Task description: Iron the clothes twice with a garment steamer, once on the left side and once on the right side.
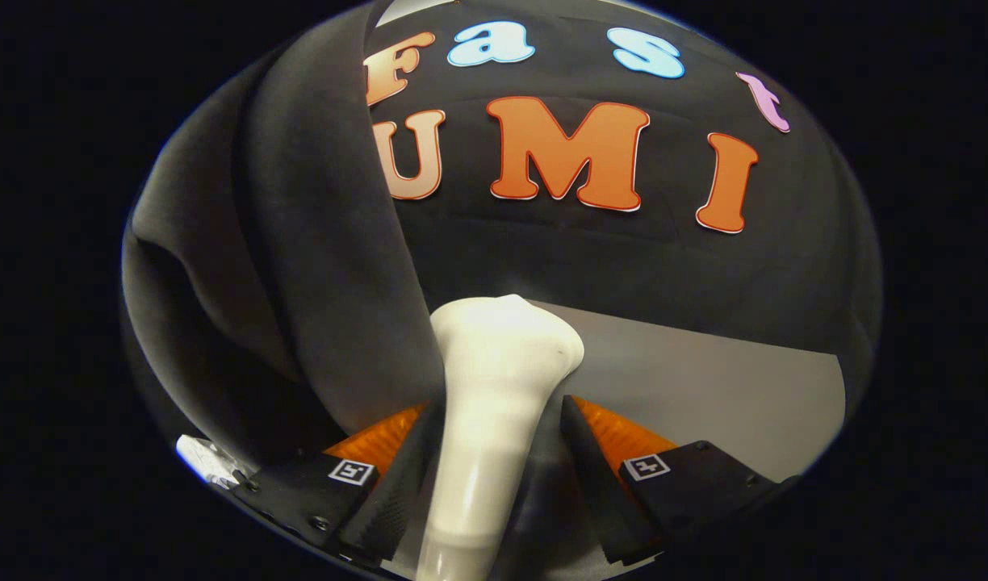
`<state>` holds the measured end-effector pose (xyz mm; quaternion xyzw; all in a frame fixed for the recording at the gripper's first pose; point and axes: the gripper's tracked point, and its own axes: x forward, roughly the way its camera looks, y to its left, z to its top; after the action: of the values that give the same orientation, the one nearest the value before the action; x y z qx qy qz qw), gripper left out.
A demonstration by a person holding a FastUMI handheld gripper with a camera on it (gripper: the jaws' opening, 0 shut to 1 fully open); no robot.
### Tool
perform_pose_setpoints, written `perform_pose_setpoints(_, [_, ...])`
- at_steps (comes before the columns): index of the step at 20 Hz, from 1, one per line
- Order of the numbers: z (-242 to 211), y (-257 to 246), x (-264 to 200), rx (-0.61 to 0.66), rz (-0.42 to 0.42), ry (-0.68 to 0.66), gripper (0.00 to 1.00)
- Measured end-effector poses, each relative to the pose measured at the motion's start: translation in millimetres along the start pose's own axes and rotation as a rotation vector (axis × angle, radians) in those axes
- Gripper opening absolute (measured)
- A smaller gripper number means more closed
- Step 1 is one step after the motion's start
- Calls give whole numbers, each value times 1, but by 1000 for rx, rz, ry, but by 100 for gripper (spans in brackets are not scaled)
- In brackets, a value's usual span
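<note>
- Black-padded jaws of the gripper [482,492] clamp the white garment steamer [494,387] by its narrow, smooth, rigid handle.
- Steamer head rests against the dark hanging garment [300,266], soft and likely to yield.
- Grey surface [704,395] lies beyond.

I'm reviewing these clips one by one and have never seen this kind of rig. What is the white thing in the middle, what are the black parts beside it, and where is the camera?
The camera rides on a hand-held two-finger gripper and looks forward along its fingers. The two black ribbed fingers, each backed by an orange part and a small square marker, are the black parts you see low down. Between them is the smooth white plastic garment steamer; both fingers appear to press on its handle, so the gripper holds it. The steamer's wider head points forward, against or very near the dark grey fabric garment hanging just ahead on the left. Beyond the fingers on the right lies a plain grey surface, with the booth's black cloth wall behind.
</note>
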<state>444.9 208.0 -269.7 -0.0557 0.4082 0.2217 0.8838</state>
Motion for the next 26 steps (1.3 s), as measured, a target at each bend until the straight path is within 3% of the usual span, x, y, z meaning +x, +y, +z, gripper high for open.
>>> perform_pose_setpoints(7, [2,12,2,-33,43,-22,80])
perform_pose_setpoints(13, [-2,2,-25,-29,11,-66,63])
perform_pose_setpoints(16, [9,-7,-60,-79,-75,-206,57])
perform_pose_setpoints(20, [11,-12,-101,-18,-189,-339,48])
perform_pose_setpoints(26, [-7,-18,-184,44,-406,-541,48])
